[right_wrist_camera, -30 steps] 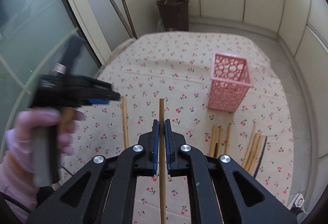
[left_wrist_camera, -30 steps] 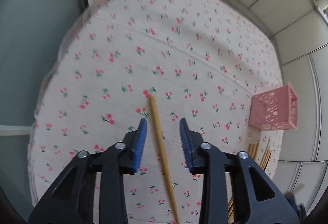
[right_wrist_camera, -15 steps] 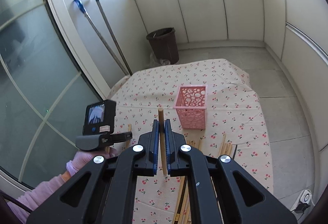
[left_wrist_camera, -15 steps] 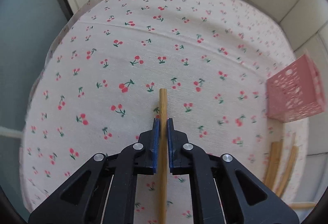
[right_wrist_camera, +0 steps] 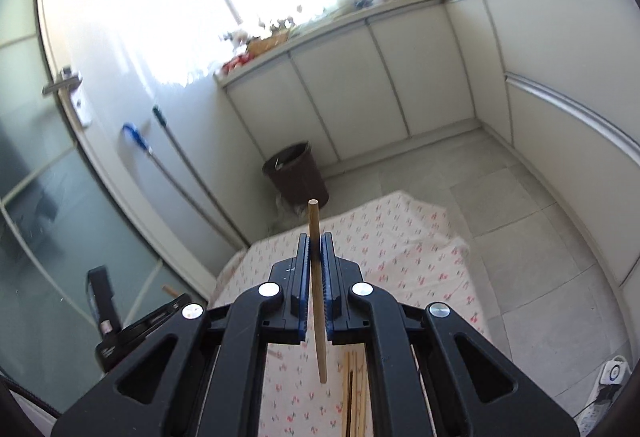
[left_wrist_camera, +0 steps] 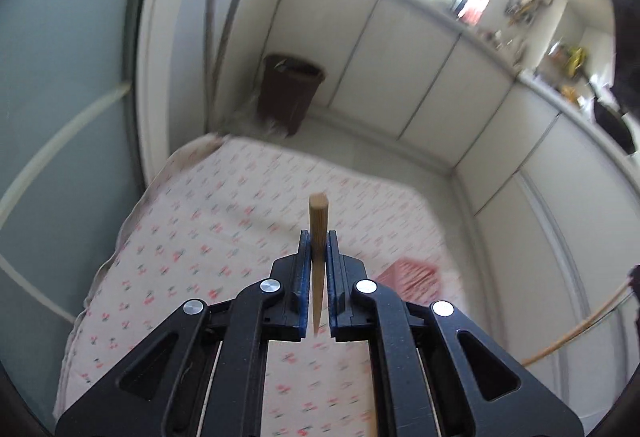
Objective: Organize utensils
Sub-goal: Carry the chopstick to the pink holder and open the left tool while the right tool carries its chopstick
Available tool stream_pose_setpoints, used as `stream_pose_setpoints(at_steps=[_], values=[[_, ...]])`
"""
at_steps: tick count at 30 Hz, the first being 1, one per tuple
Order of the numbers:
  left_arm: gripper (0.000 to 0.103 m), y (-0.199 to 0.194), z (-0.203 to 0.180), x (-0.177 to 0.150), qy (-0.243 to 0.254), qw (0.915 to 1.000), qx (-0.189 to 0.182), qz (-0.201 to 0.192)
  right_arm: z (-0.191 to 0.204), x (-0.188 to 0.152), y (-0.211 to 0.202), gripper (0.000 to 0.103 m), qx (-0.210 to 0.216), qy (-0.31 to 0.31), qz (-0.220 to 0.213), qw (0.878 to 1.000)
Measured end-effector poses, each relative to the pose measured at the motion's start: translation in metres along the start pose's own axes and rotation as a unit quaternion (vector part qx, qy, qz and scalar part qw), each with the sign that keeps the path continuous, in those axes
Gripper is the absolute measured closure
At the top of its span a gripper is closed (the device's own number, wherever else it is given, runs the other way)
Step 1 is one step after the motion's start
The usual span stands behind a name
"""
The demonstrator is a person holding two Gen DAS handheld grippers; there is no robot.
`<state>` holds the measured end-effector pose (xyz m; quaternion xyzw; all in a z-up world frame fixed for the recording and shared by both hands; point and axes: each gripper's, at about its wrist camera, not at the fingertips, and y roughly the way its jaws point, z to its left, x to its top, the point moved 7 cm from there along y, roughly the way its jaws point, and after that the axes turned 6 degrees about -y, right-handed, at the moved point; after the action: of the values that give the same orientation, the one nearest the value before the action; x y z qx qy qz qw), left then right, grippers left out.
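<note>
- Currently, left tongs [left_wrist_camera: 316, 249] are clenched on a wooden chopstick [left_wrist_camera: 318, 237]; the blunt square end stands above the blue pads, centre of the frame, and the tapered tip hangs down between the arms.
- Right tongs [right_wrist_camera: 316, 249] are likewise clamped on a second chopstick [right_wrist_camera: 316, 277], which is rounder and slimmer; its top end pokes up past the pads and its lower end shows below them, centre of the frame.
- Both sticks are held clear of the cherry-print cloth [left_wrist_camera: 208, 237], which appears spread on the floor rather than on a table.
- Pink basket [left_wrist_camera: 408, 275] sits blurred at lower right of the left view, partly behind the tong arm. Judged to be the holder the sticks go into.
- Loose chopsticks [right_wrist_camera: 354, 393] lie on the cloth at the bottom centre of the right view, so more remain to be sorted.
- Handling, as a judgement: the sticks are light, stiff and smooth, so they can pivot or slip in a pinch grip. The left grip sits near the thick end, which leaves a long free length pointing down for threading into the basket.
- Risk: a tilted stick may catch on the basket rim or its perforated wall.
- Brown bin [right_wrist_camera: 296, 173] stands beyond the cloth, not involved.
</note>
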<state>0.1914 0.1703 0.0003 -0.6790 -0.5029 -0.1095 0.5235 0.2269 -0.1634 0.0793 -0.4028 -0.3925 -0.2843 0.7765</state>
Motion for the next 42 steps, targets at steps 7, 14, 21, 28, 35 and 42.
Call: stream_pose_setpoints(at_steps=[7,14,21,28,35,42], values=[[0.097,-0.031,-0.088,0.035,0.037,0.9936,-0.078,-0.073,-0.023,0.033,0.003,0.097,-0.011,0.045,-0.05,0.998],[0.097,0.007,-0.132,0.026,0.084,0.9907,-0.084,-0.066,-0.044,0.035,0.04,0.097,-0.017,0.071,-0.038,0.997],[0.096,0.052,-0.133,0.004,0.093,0.9925,-0.075,-0.028,-0.049,0.038,0.065,0.097,-0.022,0.07,-0.034,0.997],[0.076,0.065,-0.125,-0.001,0.093,0.9923,-0.083,0.0,-0.047,0.033,0.09,0.097,-0.025,0.069,-0.019,0.997],[0.058,0.021,-0.114,0.027,0.082,0.9918,-0.064,-0.074,-0.046,0.027,0.111,0.097,-0.03,0.071,-0.006,0.997],[0.054,0.028,-0.115,0.022,0.095,0.9923,-0.06,-0.053,-0.03,0.01,0.141,0.091,-0.027,0.061,0.022,0.998]])
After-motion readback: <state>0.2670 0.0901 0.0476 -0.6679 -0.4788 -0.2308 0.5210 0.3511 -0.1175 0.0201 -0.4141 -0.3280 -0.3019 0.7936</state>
